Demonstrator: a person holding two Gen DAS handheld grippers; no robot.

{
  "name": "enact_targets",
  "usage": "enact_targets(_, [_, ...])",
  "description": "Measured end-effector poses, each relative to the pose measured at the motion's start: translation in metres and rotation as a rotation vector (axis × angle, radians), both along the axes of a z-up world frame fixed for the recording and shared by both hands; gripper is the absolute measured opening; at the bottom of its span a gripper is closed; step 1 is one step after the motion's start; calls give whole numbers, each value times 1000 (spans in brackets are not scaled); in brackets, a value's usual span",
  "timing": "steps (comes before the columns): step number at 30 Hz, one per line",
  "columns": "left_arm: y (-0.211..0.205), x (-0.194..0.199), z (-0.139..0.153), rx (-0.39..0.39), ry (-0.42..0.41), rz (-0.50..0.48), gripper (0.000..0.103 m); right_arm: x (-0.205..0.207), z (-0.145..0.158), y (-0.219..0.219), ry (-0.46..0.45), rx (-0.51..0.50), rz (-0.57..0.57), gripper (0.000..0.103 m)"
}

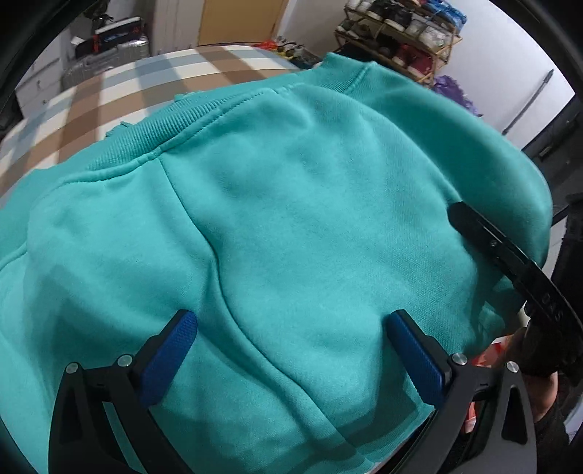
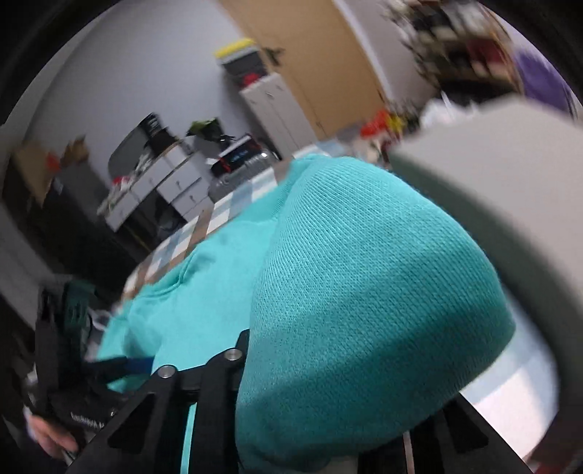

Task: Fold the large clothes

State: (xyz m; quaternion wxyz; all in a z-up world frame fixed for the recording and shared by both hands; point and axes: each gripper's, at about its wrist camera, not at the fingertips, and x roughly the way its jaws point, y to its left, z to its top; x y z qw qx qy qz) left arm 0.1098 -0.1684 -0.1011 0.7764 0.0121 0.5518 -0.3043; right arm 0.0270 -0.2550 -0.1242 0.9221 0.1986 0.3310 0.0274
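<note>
A teal sweatshirt (image 1: pixel 291 204) lies spread over a checked table (image 1: pixel 109 94), its ribbed collar toward the far edge. My left gripper (image 1: pixel 291 350) hovers just above the cloth, jaws wide open, blue pads (image 1: pixel 171 350) empty. My right gripper shows in the left wrist view (image 1: pixel 510 255) at the sweatshirt's right edge. In the right wrist view a thick fold of the teal sweatshirt (image 2: pixel 364 291) drapes over my right gripper and hides its fingertips. The left gripper (image 2: pixel 109 364) shows at the lower left there.
A shoe rack (image 1: pixel 400 32) stands at the back right, with a purple bag (image 1: pixel 455 91) beside it. A silver suitcase (image 1: pixel 105 62) and white drawers (image 2: pixel 160 186) stand past the table's far left. A blurred grey object (image 2: pixel 510 189) fills the right of the right wrist view.
</note>
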Motion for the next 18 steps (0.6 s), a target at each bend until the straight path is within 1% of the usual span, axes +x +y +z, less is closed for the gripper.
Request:
enact_targets(3, [-27, 4, 1, -60, 11, -64, 102, -9, 18, -6, -55, -136, 3, 19])
enact_targets(4, [-34, 4, 5, -66, 17, -67, 101, -12, 24, -10, -69, -193, -7, 19])
enact_targets(5, [-36, 3, 12, -73, 28, -47, 96, -11, 27, -11, -68, -228, -10, 19])
enact_targets(6, [-36, 1, 20, -93, 27, -40, 95, -5, 30, -12, -64, -259, -8, 19])
enact_targets(7, [-36, -3, 29, -91, -14, -40, 95, -4, 33, -17, -60, -273, -4, 19])
enact_targets(8, [-37, -5, 31, -65, -52, -43, 95, -3, 35, -21, -52, -285, -2, 19])
enact_targets(9, [-40, -3, 26, -43, -44, -53, 95, -2, 37, -24, -49, -300, 2, 19])
enact_targets(10, [-46, 4, 11, -54, 25, -66, 96, -2, 38, -24, -51, -317, 5, 19])
enact_targets(11, [-47, 12, -1, -112, 68, -44, 98, -4, 40, -24, -59, -338, 7, 19])
enact_targets(12, [-51, 16, -3, -151, 73, -32, 101, -5, 42, -23, -58, -348, 11, 18])
enact_targets(13, [-58, 17, 0, -164, 67, -38, 101, -4, 45, -21, -58, -366, 5, 18])
enact_targets(15, [-67, 18, 6, -237, 91, -80, 101, -8, 57, -19, -90, -400, 0, 18])
enact_targets(16, [-65, 20, 11, -306, 126, -98, 101, -9, 64, -16, -102, -429, -5, 18])
enact_targets(17, [-56, 20, 15, -336, 154, -83, 101, -11, 75, -11, -118, -468, -10, 17])
enact_targets(18, [-41, 19, 23, -341, 173, -56, 101, -13, 87, -4, -143, -507, -2, 17])
